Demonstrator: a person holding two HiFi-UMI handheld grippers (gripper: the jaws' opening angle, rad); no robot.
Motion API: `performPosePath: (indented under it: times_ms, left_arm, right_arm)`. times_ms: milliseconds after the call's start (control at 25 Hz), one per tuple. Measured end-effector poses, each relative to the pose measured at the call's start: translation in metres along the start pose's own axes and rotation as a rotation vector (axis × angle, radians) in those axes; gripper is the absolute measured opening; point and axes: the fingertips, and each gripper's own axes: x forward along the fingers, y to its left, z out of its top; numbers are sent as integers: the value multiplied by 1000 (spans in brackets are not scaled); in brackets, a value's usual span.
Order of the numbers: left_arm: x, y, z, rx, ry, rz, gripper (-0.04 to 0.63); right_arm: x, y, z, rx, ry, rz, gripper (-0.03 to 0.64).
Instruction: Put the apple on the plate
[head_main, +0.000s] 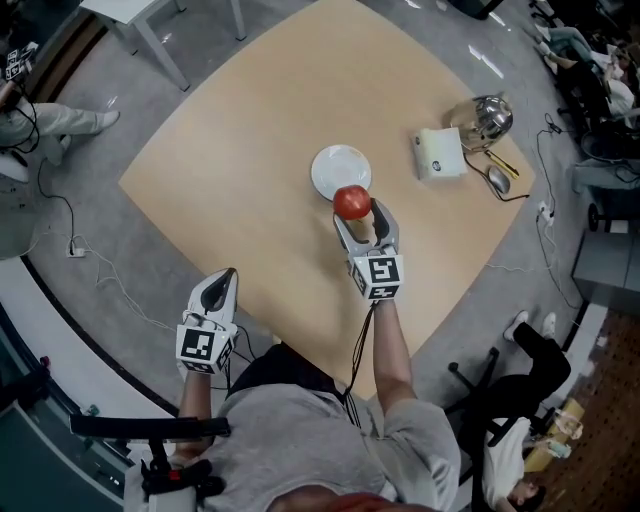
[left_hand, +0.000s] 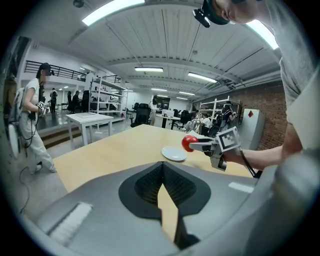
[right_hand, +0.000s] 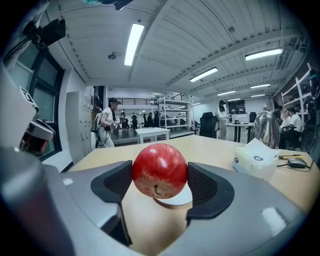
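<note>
Item one, nearest me: left gripper (head_main: 228, 274), held low at the near table (head_main: 230, 160) edge, jaws drawn together on nothing, idle. Item two: right gripper (head_main: 360, 212), reached out over the tabletop, jaws clamped on either side of the apple (right_hand: 160, 170). The apple is red, round and carried clear of the wood, stem end facing the gripper's camera and the pads seated on its widest part. I judge it firm, moderately heavy, smooth-skinned and liable to bruise, or to roll if dropped, so the grip across the middle suits it and it wants setting down gently. Item three: white plate (head_main: 340, 165), shallow and empty, lying just beyond the apple, which hangs about over its near rim without touching it. I take the plate to be light and easily nudged. Item four, farther right: a pale tissue box (head_main: 439, 153). Item five, behind that: a shiny metal kettle (head_main: 484, 118).
</note>
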Motion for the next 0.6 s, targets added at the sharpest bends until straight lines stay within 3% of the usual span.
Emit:
performPosePath:
  times_ms: [600]
  left_arm:
    - [17, -1, -25, -26, 71, -19, 20]
  right_arm:
    - [43, -25, -16, -11, 14, -4, 351]
